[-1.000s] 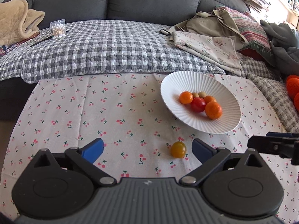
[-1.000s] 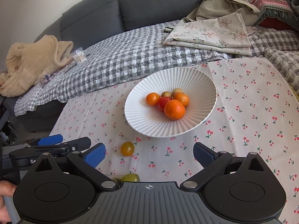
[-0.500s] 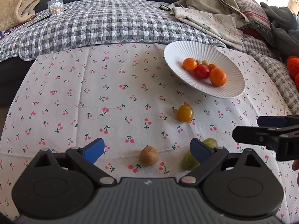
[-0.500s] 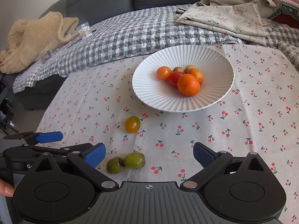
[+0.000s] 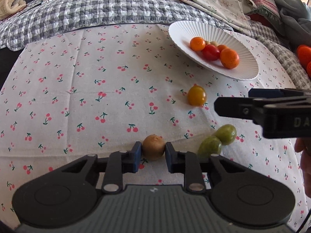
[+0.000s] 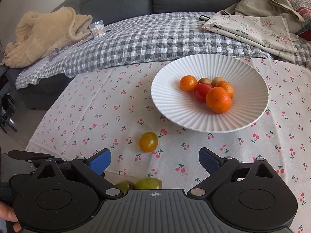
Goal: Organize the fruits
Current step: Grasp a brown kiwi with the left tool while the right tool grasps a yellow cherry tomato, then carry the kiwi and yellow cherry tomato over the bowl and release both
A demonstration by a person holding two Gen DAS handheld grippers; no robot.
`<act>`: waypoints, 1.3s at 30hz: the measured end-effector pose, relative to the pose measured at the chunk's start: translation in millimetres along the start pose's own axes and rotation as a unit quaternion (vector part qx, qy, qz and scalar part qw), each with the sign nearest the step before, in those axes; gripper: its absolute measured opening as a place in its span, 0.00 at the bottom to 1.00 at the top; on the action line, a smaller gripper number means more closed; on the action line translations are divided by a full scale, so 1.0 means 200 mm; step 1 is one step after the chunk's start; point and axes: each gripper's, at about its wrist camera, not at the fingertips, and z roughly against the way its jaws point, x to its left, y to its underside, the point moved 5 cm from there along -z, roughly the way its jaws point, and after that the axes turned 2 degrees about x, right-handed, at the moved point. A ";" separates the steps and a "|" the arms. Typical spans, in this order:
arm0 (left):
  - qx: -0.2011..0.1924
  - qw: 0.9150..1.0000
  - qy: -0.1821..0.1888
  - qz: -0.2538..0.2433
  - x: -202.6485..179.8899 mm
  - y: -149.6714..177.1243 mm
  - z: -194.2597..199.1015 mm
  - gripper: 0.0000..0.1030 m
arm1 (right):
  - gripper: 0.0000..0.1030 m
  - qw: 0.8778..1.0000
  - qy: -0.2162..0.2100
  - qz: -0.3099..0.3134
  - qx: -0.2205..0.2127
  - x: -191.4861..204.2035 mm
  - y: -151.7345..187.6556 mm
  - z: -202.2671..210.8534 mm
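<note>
My left gripper (image 5: 153, 156) is shut on a small brown kiwi (image 5: 153, 149) that rests on the cherry-print cloth. Two green fruits (image 5: 217, 138) lie touching each other just to its right, and a yellow-orange tomato (image 5: 196, 95) lies farther on. A white ribbed bowl (image 5: 246, 69) at the far right holds several orange and red fruits. My right gripper (image 6: 154, 161) is open and empty, above the cloth, with the yellow tomato (image 6: 148, 142) just ahead of it, the green fruits (image 6: 139, 184) under it and the bowl (image 6: 250, 73) beyond.
A grey checked quilt (image 6: 155, 36) covers the sofa behind the table. A beige blanket (image 6: 42, 33) and a box of cotton swabs (image 6: 97, 29) lie at the back left, folded floral cloth (image 6: 252, 27) at the back right. The table's left edge (image 6: 46, 116) drops off.
My left gripper has moved down and forward and closed on the brown kiwi. My right gripper has moved forward over the green fruits, still open.
</note>
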 end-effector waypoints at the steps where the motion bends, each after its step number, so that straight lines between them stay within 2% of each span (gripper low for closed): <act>1: 0.000 1.000 0.000 -0.001 0.00 0.00 0.00 0.23 | 0.91 1.000 0.002 0.003 0.002 0.00 0.00 -0.03; 7: 0.000 1.000 -0.003 0.003 0.01 -0.01 0.00 0.23 | 0.79 1.000 0.014 0.007 0.015 0.02 -0.01 -0.15; 10: -0.001 1.000 -0.005 0.010 0.02 -0.01 0.00 0.23 | 0.65 1.000 0.011 0.014 0.021 0.04 -0.01 -0.20; 14: -0.001 1.000 -0.009 0.011 0.02 -0.01 0.00 0.23 | 0.40 0.999 0.018 0.025 0.025 0.06 -0.01 -0.24; 17: -0.003 1.000 -0.008 0.012 0.02 -0.02 0.00 0.23 | 0.25 0.999 0.022 0.038 0.021 0.06 -0.01 -0.25; 22: -0.005 1.000 -0.009 0.013 0.02 -0.02 0.01 0.23 | 0.25 0.998 0.023 0.047 0.018 0.08 -0.01 -0.22; 32: -0.023 1.000 -0.008 0.019 0.03 -0.06 0.06 0.23 | 0.25 0.999 -0.016 0.039 0.010 0.10 -0.05 -0.07; 39: -0.047 0.999 -0.006 0.024 0.03 -0.10 0.11 0.23 | 0.25 0.999 -0.039 0.021 -0.015 0.07 -0.11 0.07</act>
